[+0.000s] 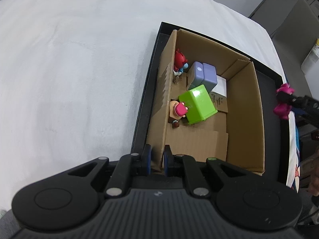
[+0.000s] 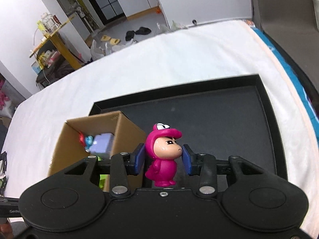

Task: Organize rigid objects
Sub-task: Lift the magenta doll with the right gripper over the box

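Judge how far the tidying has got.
Done: green block, purple block and two figurines lie in the cardboard box. In hand: right claw holds a pink figurine; left claw pinches the box wall. Left: dropping it in.

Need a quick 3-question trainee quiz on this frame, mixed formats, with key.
1. True or false: the left gripper is clamped on the wall of the cardboard box.
2. What does the right gripper hold?
A. green block
B. pink figure
C. purple block
3. Fill in: the cardboard box stands in a black ____.

Key
1. True. Its jaws pinch the near wall.
2. B. The pink figure sits upright between the pads, over the tray; the green block and purple block lie in the box.
3. tray
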### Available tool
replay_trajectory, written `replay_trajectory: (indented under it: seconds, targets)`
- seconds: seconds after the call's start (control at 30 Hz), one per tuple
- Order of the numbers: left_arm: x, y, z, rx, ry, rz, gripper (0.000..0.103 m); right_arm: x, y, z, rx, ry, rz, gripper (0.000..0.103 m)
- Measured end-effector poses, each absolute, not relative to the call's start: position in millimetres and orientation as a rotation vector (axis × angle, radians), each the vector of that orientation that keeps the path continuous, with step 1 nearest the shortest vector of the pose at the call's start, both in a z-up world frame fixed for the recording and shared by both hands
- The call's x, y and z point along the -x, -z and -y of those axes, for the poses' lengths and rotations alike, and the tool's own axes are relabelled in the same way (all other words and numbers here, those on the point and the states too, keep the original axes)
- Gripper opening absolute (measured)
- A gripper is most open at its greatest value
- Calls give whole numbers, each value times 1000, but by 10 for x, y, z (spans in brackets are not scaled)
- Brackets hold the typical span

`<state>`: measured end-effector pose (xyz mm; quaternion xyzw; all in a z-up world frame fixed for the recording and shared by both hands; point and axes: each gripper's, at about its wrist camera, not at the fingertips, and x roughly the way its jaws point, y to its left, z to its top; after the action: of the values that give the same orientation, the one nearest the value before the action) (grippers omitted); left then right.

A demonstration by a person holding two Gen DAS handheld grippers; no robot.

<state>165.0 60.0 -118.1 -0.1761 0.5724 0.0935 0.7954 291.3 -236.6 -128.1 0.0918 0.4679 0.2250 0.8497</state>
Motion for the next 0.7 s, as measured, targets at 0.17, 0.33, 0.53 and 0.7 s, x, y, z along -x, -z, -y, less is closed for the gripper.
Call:
replay_trajectory:
  seconds: [0.17, 0.33, 0.53, 0.7]
  targets:
    - [-1662, 1183, -575, 354, -190, -1237, 10, -2850, 1075, 2359, -201, -496, -939, 39]
    - [-1657, 1186, -574, 346, -188, -1235, 10, -2789, 922, 2286, -181, -548, -908, 39]
    - [-1654, 1184, -577, 346, -186, -1232, 10, -2724, 815, 2193, -180, -597, -887, 39]
    - [-1654, 1182, -574, 346, -187, -1230, 10, -2698, 771, 2094, -192, -632, -894, 39]
